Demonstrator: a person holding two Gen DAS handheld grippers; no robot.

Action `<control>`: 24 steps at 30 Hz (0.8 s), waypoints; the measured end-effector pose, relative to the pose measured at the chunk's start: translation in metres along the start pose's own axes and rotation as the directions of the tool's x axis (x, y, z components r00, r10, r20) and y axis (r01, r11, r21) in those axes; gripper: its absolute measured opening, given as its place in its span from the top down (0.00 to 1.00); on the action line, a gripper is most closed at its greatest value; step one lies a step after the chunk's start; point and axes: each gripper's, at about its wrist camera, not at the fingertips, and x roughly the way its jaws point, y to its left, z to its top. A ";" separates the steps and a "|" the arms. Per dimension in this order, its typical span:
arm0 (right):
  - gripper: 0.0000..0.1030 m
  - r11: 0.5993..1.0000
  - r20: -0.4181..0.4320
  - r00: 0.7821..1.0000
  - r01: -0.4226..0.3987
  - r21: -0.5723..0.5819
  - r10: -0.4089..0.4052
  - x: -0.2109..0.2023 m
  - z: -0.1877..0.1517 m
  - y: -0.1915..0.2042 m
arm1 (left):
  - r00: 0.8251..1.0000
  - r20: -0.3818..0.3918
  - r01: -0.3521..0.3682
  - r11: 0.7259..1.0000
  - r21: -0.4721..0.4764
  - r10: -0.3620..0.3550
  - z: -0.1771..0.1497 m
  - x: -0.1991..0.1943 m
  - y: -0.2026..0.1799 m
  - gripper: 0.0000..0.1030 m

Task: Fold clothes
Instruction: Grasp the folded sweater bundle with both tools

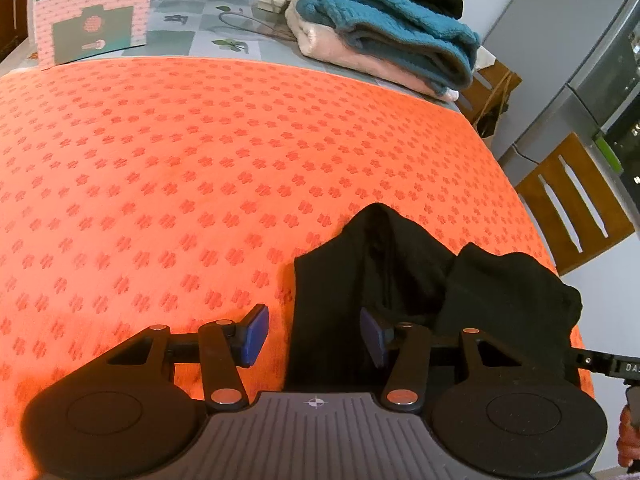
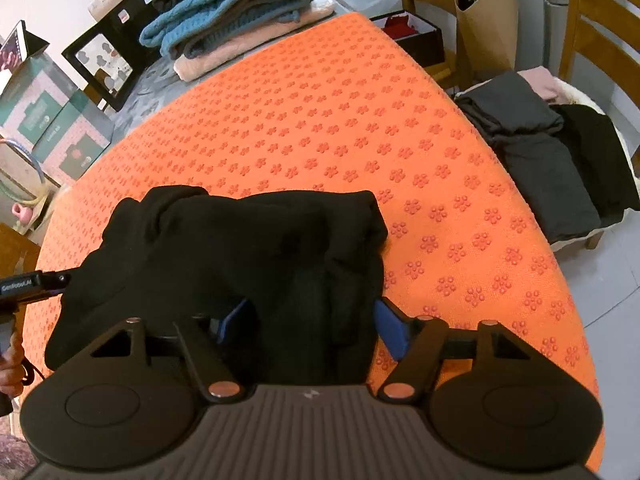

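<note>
A crumpled black garment (image 2: 248, 256) lies on the orange mat (image 2: 400, 128). The left gripper (image 1: 312, 336) and right gripper (image 2: 312, 330) both stand spread wide, cloth between their pads, pinching nothing.

the near part of the black garment (image 2: 248, 256) is hidden behind the right gripper (image 2: 312, 332), whose left pad is half buried in the cloth. in the left wrist view, the folded stack (image 1: 384, 20) is cut off by the top edge. print on the box (image 1: 90, 8) is too blurred to be read.
</note>
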 end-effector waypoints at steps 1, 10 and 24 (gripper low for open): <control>0.49 1.000 0.001 1.000 -0.003 0.006 0.003 0.000 0.000 0.001 | 1.000 -0.004 0.001 1.000 0.006 -0.001 0.001 0.003 0.000 0.48; 0.79 0.996 0.016 1.000 0.011 0.089 -0.012 0.001 -0.004 0.006 | 1.000 0.015 0.010 0.999 0.041 -0.011 0.000 0.011 -0.008 0.58; 0.52 0.994 0.033 0.999 0.010 0.108 -0.014 0.002 -0.008 -0.003 | 0.998 0.000 0.070 0.998 0.005 -0.070 -0.006 0.013 -0.006 0.79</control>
